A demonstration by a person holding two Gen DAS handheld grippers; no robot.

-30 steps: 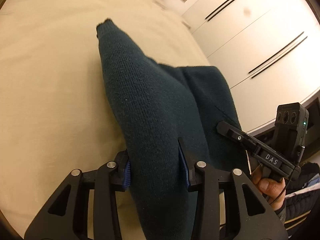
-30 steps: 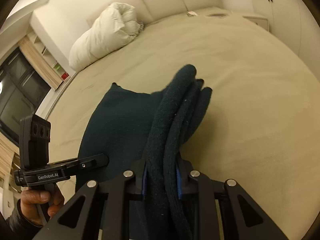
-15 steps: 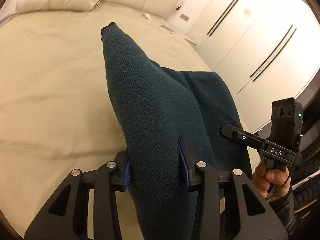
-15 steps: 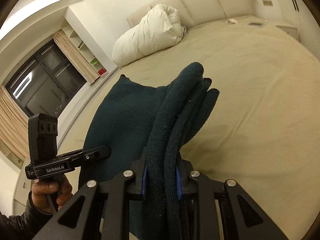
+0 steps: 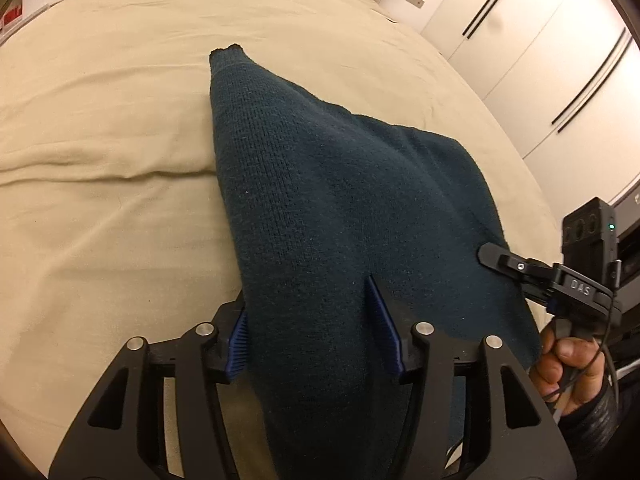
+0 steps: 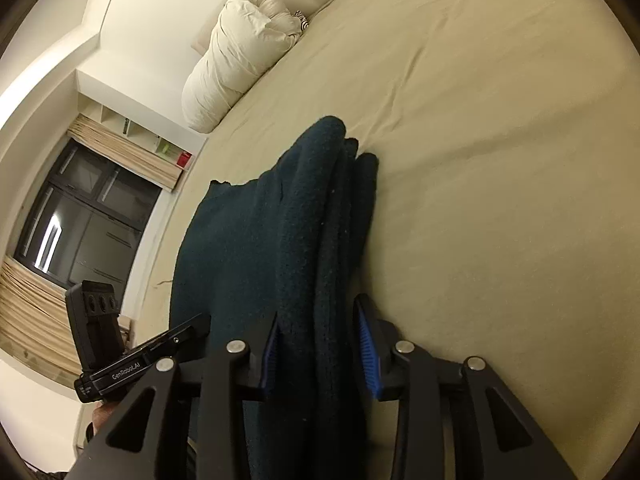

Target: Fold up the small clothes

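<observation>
L gripper [image 5: 310, 326]: fingers [image 5: 382, 326] clenched on dark teal knit garment [image 5: 320, 184], blue pads pressing both sides of a thick bunched fold. Cloth runs fwd from the fingers to a narrow ribbed end lying on the bed [image 5: 100, 160]; rest of garment spreads to the right, over the bed's right part toward its edge.

R gripper [image 6: 320, 344]: fingers [image 6: 366, 346] clamped on same garment [image 6: 260, 240], here several stacked layers seen edge-on between the blue pads. Folded edge points fwd, its tip down on the beige sheet [image 6: 480, 160]. Flat part of garment lies left of the fingers.

Each view catches the other unit: R gripper's black handle w/ camera block at right edge of left-wrist view, person's hand [image 5: 568, 368] gripping it; L unit at lower left of right-wrist view.

Bkgd: white bundled duvet [image 6: 240, 56] at head of bed, window w/ beige curtains [image 6: 80, 220] left, white wardrobe doors [image 5: 560, 40] w/ black bar handles right.
</observation>
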